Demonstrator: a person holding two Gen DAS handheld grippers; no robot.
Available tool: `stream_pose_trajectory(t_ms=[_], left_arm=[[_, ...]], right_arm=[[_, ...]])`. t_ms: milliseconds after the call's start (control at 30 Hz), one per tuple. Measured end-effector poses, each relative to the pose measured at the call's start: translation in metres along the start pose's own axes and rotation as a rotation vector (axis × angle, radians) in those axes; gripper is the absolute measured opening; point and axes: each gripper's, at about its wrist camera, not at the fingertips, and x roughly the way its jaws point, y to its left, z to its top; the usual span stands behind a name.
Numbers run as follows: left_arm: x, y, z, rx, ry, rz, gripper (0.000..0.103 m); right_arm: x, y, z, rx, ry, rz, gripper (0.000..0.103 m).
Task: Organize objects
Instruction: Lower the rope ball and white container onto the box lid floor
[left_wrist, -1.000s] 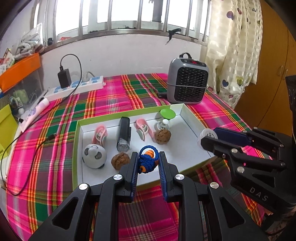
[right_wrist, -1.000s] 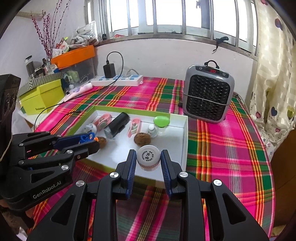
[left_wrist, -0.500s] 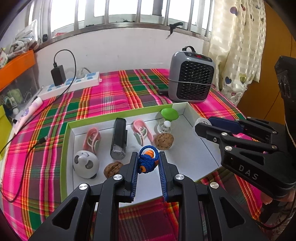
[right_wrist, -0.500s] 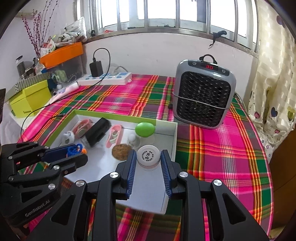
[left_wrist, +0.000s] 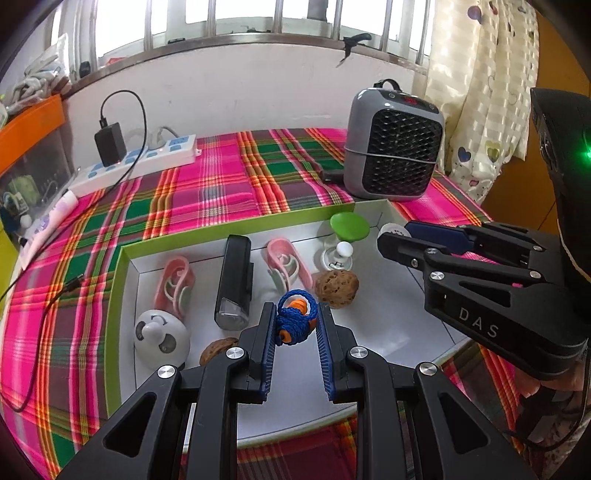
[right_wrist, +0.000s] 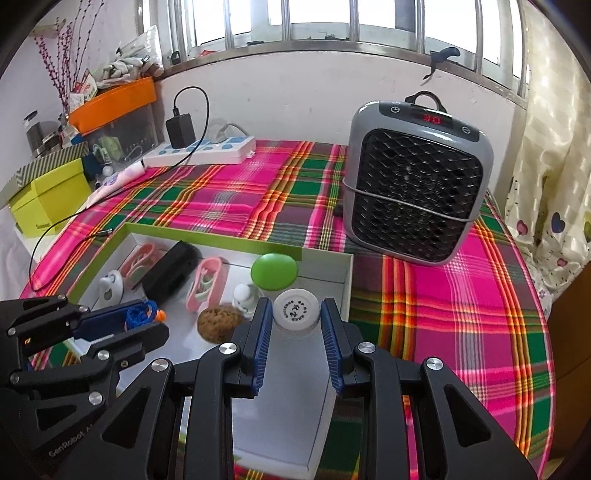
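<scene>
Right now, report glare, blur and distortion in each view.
Left wrist view: window blown out white, fisheye bends the tray edge, blue knot sharp. Right wrist view: same window glare, heater bulges, white jar crisp.

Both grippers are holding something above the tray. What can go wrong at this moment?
1. The blue rope ball sits only at the tips of the left gripper; it may slip out.
2. The right gripper holds the white jar close to the green lid and walnut in the tray; lowering it may knock them.
</scene>
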Motion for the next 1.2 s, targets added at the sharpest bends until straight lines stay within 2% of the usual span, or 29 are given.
stream_pose_trajectory(t_ms=[1200], left_arm=[[0.018,0.001,0.0,0.0,0.039,0.009,0.02]], right_arm=[[0.022,0.003,0.002,-0.037,0.033,0.013,0.028]])
